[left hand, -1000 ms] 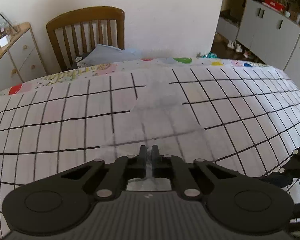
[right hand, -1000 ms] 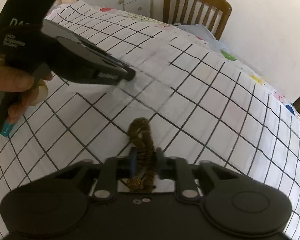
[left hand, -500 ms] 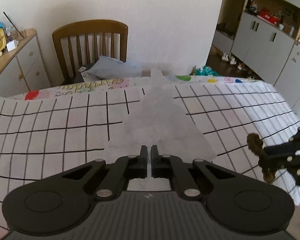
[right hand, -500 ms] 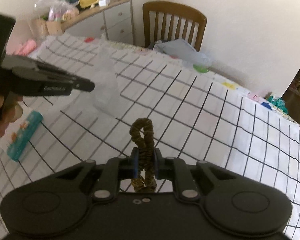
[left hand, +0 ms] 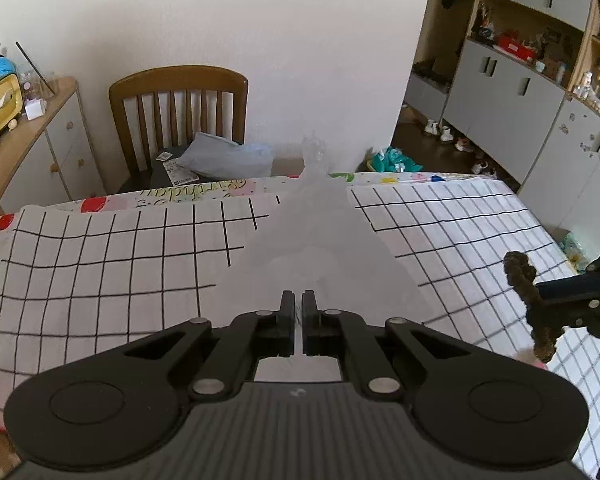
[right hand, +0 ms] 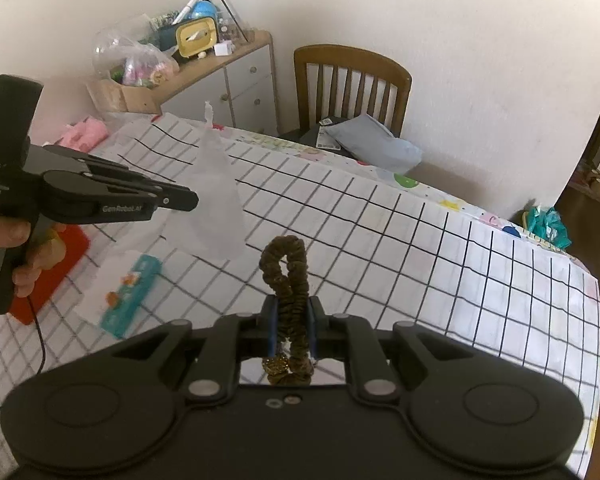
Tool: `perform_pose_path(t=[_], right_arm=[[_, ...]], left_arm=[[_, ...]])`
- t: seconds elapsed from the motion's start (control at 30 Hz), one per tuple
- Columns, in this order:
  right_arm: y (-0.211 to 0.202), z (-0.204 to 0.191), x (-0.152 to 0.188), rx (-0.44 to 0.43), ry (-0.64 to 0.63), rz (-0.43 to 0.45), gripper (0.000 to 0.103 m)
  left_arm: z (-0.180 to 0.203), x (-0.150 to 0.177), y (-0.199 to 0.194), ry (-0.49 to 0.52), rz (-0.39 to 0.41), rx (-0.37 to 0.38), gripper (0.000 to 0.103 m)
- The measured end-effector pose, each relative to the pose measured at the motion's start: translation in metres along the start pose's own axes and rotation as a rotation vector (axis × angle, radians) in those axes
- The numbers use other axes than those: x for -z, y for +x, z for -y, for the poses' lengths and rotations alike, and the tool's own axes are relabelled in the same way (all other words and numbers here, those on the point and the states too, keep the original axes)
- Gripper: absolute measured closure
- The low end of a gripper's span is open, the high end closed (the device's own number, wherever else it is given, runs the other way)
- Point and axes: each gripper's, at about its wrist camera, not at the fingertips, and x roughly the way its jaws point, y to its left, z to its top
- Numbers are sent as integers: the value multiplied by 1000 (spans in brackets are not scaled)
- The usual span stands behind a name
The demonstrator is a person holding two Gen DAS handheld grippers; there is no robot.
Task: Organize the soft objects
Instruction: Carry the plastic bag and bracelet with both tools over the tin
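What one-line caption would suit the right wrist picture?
Right gripper shut on a brown velvet scrunchie above the checked tablecloth, while the left gripper holds a translucent plastic bag.

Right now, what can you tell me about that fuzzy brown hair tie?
The brown scrunchie looks like soft, ruched velvety fabric, olive-brown, with a small gold glittery bit near its bottom end. It is squeezed into a long loop that sticks up and forward from the right gripper, whose fingers clamp it on both sides. It is held in the air above the checked tablecloth, touching nothing else. The left wrist view shows it from the side, ends poking out above and below.
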Motion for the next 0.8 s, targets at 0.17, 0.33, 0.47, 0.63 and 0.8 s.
perform_pose_path(t=[0.17, 0.33, 0.47, 0.63, 0.8], right_arm=[[-16, -31, 5, -19, 7, 14, 89], [-26, -67, 6, -46, -3, 20, 89], [-30, -96, 4, -70, -12, 26, 89], [-31, -136, -3, -102, -42, 40, 89], [-25, -173, -10, -144, -81, 43, 89]], left_arm=[[-8, 13, -35, 0, 11, -3, 100], [-24, 29, -70, -7, 12, -23, 100], [-40, 45, -100, -16, 24, -40, 100], [-64, 63, -133, -41, 36, -72, 100], [-95, 84, -162, -76, 42, -116, 100]])
